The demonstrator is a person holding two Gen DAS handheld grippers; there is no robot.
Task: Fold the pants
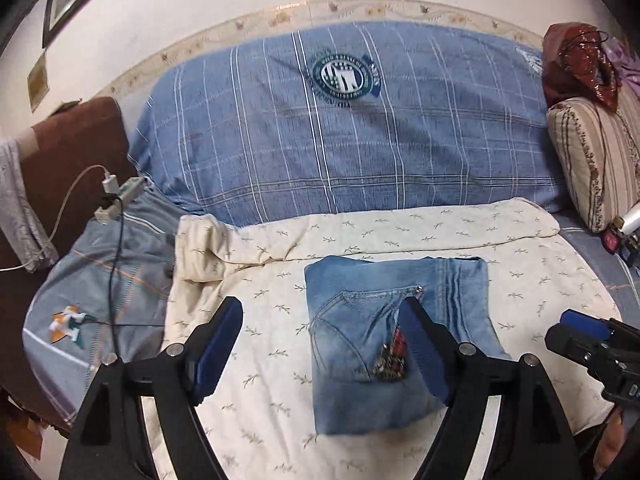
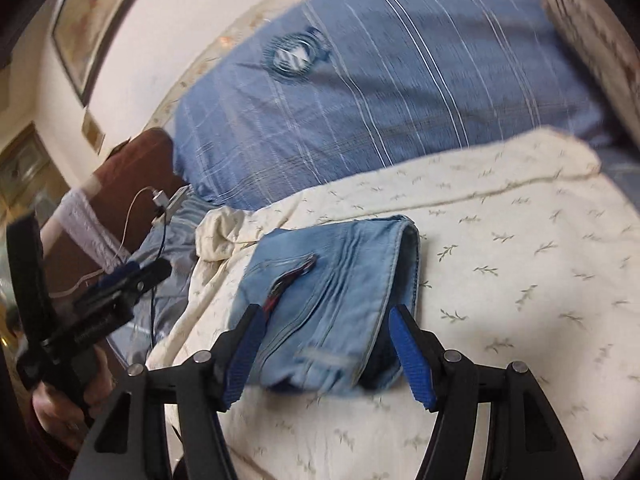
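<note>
Left wrist view: folded pants [image 1: 384, 344] of pale blue denim lie in a compact, roughly square bundle on a cream sheet [image 1: 520, 280] printed with small sprigs, spread across a bed. The left tongs [image 1: 324, 354] stand spread wide above the bundle, its two blue pads apart and empty, one over bare sheet, the other in front of the denim's pocket seam. At the right edge of this view the right tongs [image 1: 576, 332] show only in part. Behind the sheet rests a large blue checked pillow [image 1: 340, 128] bearing a round crest, with a striped floral cushion [image 1: 592, 160] to its right. On the left, a white charger plug and cables [image 1: 112, 188] lie on a grey-blue cover.

From the right wrist view, blurred by motion, the pants [image 2: 332, 292] lie on the sheet [image 2: 520, 260] with a rounded fold along their right side and a dark pocket slit showing red inside. The right tongs [image 2: 324, 346] are likewise spread, pads clear of the cloth and pinching nothing, though the denim's near edge appears between them. A hand [image 2: 60, 400] at the lower left holds the left tongs [image 2: 132, 276], whose spread cannot be told from this angle.
</note>
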